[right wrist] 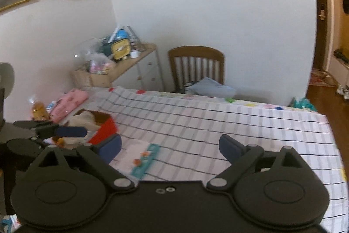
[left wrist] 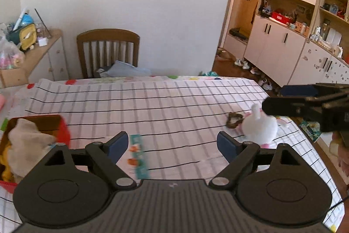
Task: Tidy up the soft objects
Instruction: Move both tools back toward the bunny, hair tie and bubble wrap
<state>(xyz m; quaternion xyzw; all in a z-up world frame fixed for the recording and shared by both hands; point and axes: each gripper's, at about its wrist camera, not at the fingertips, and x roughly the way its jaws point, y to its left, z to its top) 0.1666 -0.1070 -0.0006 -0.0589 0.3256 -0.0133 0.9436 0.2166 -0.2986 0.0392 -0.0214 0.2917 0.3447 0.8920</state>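
White plush rabbit (left wrist: 260, 127) lies on the striped tablecloth (left wrist: 152, 102) toward the table's right edge, a small brown thing (left wrist: 234, 120) just beside it. Over at the left a red box (left wrist: 64, 133) holds a beige soft toy (left wrist: 28, 139). Both the left gripper (left wrist: 172, 143) and right gripper (right wrist: 170, 146) stand wide with nothing between the fingers, above a teal strip (left wrist: 139, 158) on the cloth.
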